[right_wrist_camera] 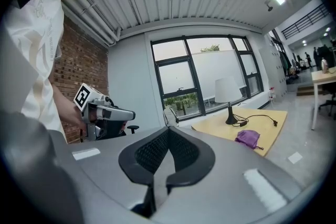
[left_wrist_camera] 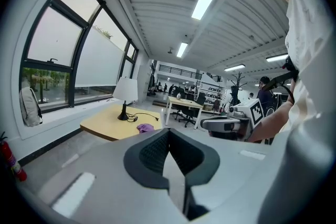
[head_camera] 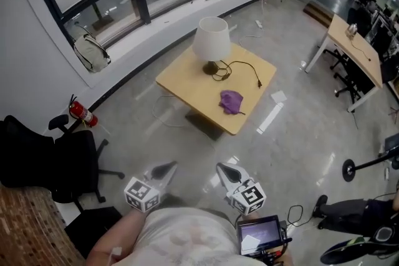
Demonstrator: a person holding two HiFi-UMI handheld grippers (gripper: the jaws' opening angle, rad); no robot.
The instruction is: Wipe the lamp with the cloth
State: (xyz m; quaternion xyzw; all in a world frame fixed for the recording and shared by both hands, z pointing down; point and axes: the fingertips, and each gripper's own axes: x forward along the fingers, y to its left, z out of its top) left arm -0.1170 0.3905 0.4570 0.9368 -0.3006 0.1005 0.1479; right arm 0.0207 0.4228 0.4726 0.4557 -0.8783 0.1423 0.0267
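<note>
Polished grey floor (head_camera: 293,152) runs right across this office, and out in the middle of it stands a low wooden table (head_camera: 187,81). On that table, toward its far side, the lamp (head_camera: 211,40) stands upright, with a white shade over a dark stem and base. The cloth (head_camera: 231,101) is a purple, crumpled heap on the tabletop nearer the front right edge, clear of the lamp's base and not touching it. A black cord (head_camera: 246,68) bunches up by the base, then loops away to the right, its end lying on the wood.

Now the grippers: both are low in the head view, tucked close to the person's body and well apart from the table, each aimed roughly toward it. The left gripper (head_camera: 171,165) has its jaws pressed together with nothing between them, and its own view shows the dark pads meeting in a tight notch. It's the same story for the right gripper (head_camera: 221,167), with jaws fully closed and empty. The lamp and cloth sit far off in both gripper views.

Further out, pale tape strips (head_camera: 270,118) mark the floor beside the table. Behind it runs a window ledge (head_camera: 187,9), with a backpack (head_camera: 92,53) resting against the glass. A red fire extinguisher (head_camera: 83,113) stands by the wall and a black office chair (head_camera: 56,159) sits at the left. A long desk (head_camera: 355,50) stands off to the right.
</note>
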